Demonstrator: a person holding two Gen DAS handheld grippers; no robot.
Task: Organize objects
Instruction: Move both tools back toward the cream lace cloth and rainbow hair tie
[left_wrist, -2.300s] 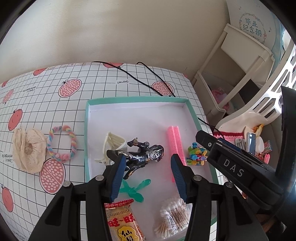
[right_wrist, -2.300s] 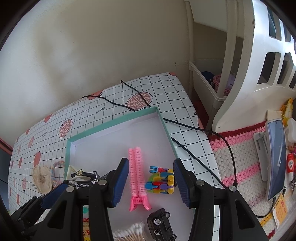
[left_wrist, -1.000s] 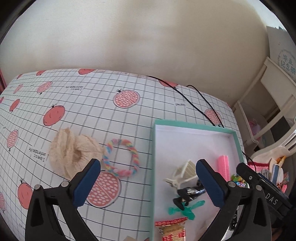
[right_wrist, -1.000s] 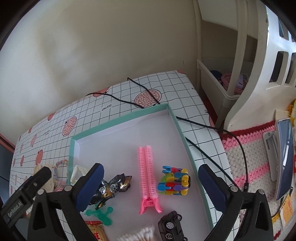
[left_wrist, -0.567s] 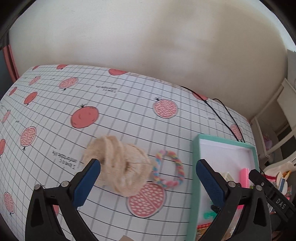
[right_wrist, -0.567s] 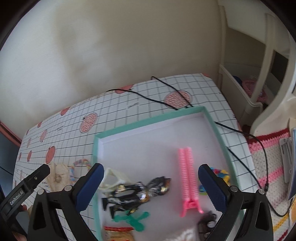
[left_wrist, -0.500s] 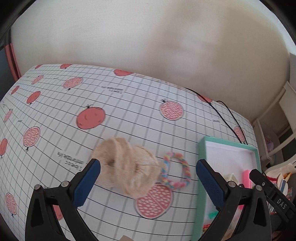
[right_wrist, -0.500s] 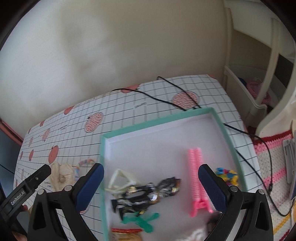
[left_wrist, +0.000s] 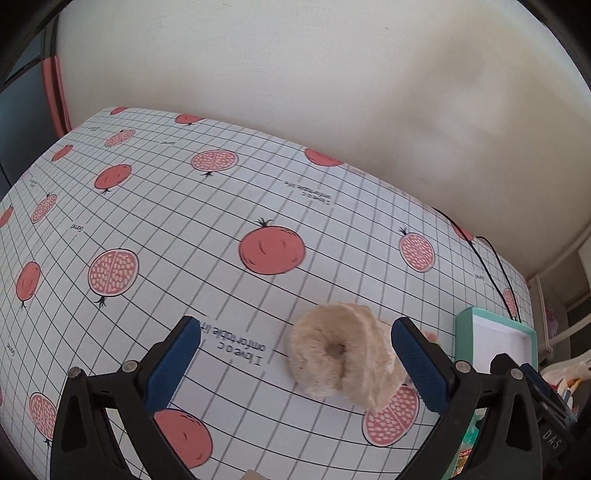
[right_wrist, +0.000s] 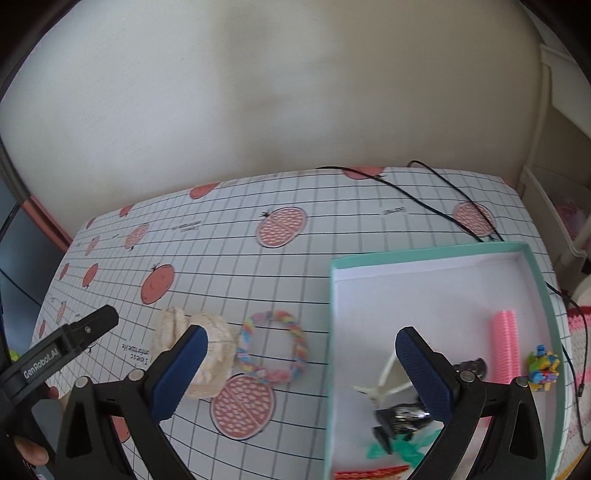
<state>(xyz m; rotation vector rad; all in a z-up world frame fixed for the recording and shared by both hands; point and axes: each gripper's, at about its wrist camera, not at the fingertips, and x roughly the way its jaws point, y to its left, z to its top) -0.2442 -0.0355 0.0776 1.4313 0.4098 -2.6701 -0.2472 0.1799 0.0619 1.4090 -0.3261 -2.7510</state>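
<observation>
A beige fluffy scrunchie (left_wrist: 340, 358) lies on the pomegranate-print tablecloth, straight ahead of my open left gripper (left_wrist: 294, 332) and nearer its right finger. In the right wrist view the same scrunchie (right_wrist: 218, 350) sits partly behind the left finger of my open right gripper (right_wrist: 302, 336). A rainbow braided hair tie (right_wrist: 271, 345) lies flat between that gripper's fingers. To the right stands the teal tray (right_wrist: 424, 256) holding a pink hair roller (right_wrist: 504, 343), a colourful block toy (right_wrist: 541, 371), a white claw clip (right_wrist: 384, 380) and a shiny black figure (right_wrist: 402, 417). Neither gripper holds anything.
A black cable (right_wrist: 436, 199) runs across the table's far right corner past the tray. A white shelf unit (right_wrist: 554, 206) stands beyond the right edge. The wall closes the far side. The left gripper's body (right_wrist: 70, 343) shows at the lower left of the right wrist view.
Both grippers have swung left, away from the tray. The left one now faces the scrunchie from closer, and the right one looks over the hair tie. Both jaws opened wide.
</observation>
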